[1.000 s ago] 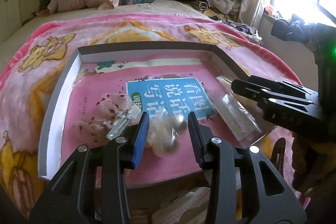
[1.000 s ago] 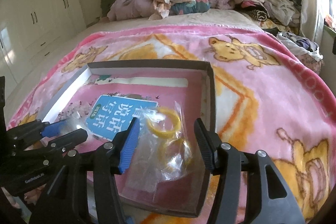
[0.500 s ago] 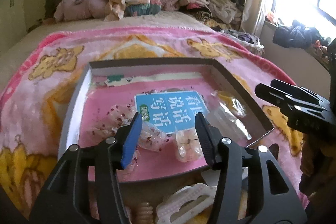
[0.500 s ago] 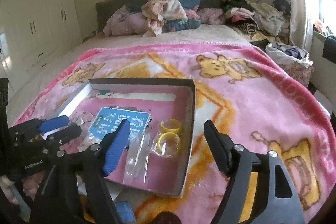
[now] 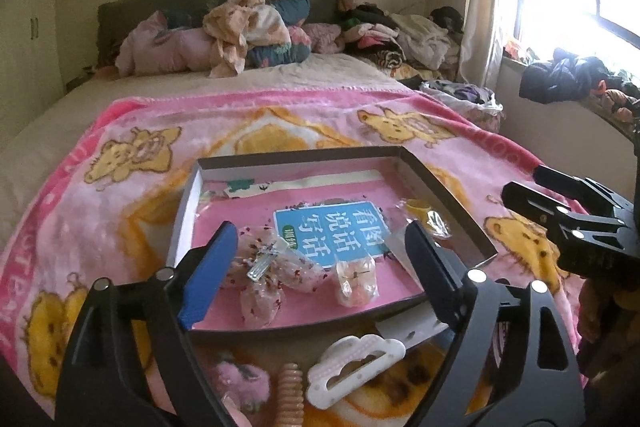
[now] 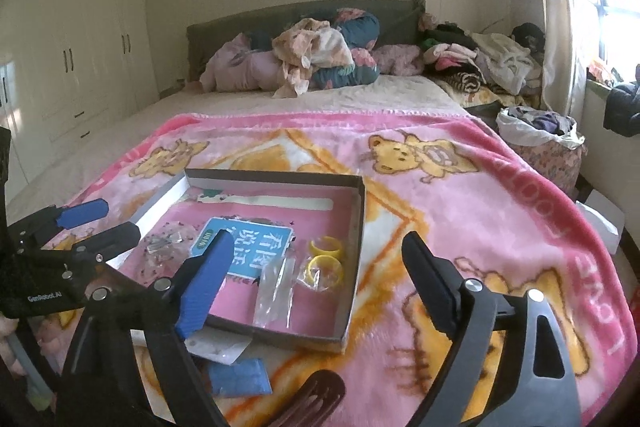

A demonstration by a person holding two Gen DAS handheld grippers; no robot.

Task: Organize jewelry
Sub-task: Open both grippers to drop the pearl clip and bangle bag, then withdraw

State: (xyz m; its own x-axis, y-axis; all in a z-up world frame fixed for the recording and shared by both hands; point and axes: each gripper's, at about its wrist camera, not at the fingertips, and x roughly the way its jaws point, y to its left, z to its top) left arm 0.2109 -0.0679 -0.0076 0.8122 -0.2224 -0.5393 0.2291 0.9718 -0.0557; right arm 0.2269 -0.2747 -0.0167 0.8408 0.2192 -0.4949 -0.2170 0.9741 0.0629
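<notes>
Both the left hand-held gripper [image 5: 320,259] and right hand-held gripper [image 6: 316,267] hang spread apart, empty, above the tray [image 6: 358,211] holding bagged jewelry [image 5: 276,271].

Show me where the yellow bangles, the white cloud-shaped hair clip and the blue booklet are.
yellow bangles [image 6: 325,263], right wrist view, on the nearer ring.
white cloud-shaped hair clip [image 5: 374,347], left wrist view, upper edge.
blue booklet [image 5: 340,229], left wrist view, cover middle.
</notes>
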